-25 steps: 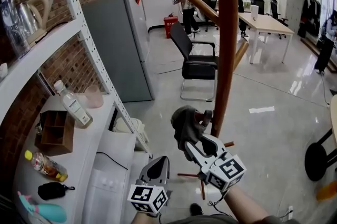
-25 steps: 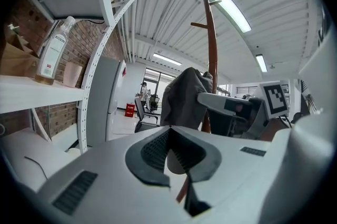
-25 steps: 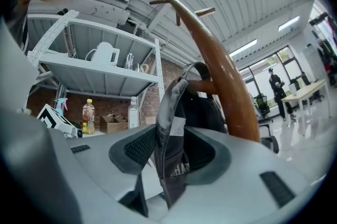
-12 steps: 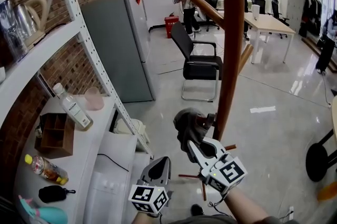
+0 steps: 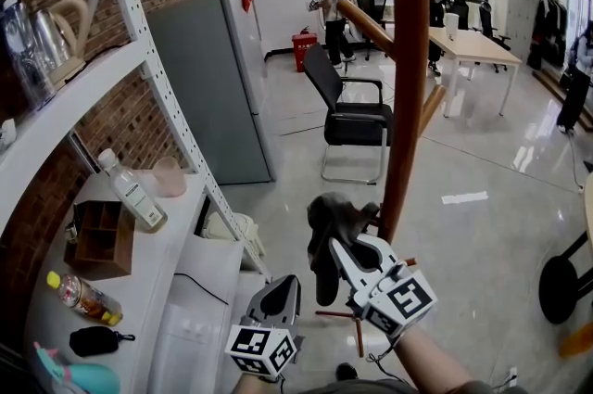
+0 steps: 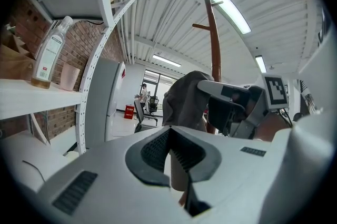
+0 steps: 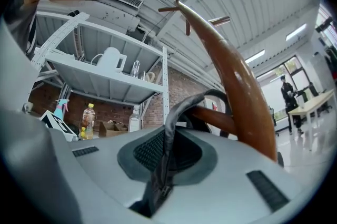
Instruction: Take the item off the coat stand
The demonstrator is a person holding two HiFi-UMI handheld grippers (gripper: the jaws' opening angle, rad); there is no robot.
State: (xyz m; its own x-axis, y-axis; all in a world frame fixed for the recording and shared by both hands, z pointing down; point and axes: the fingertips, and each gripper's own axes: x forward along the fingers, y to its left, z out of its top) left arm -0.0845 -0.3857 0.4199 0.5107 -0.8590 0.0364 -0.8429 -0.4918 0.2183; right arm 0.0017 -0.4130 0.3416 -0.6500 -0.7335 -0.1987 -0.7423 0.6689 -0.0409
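- The dark grey bag point(image 5: 326, 221) is hanging by its loop from a low peg point(image 7: 210, 115) of the brown coat stand point(image 5: 405, 86), its body drooping just left of the pole.
- The right gripper point(image 5: 343, 253) is closing its jaws on the bag, pinching the zippered edge between the pads.
- The left gripper point(image 5: 281, 285) is hovering lower and to the left, apart from the bag, its jaws pressed together on nothing.
- A clear bottle point(image 5: 132, 190) is standing on the white shelf rack point(image 5: 139, 58) at the left.
- A black chair point(image 5: 347, 119) is sitting beyond the stand.
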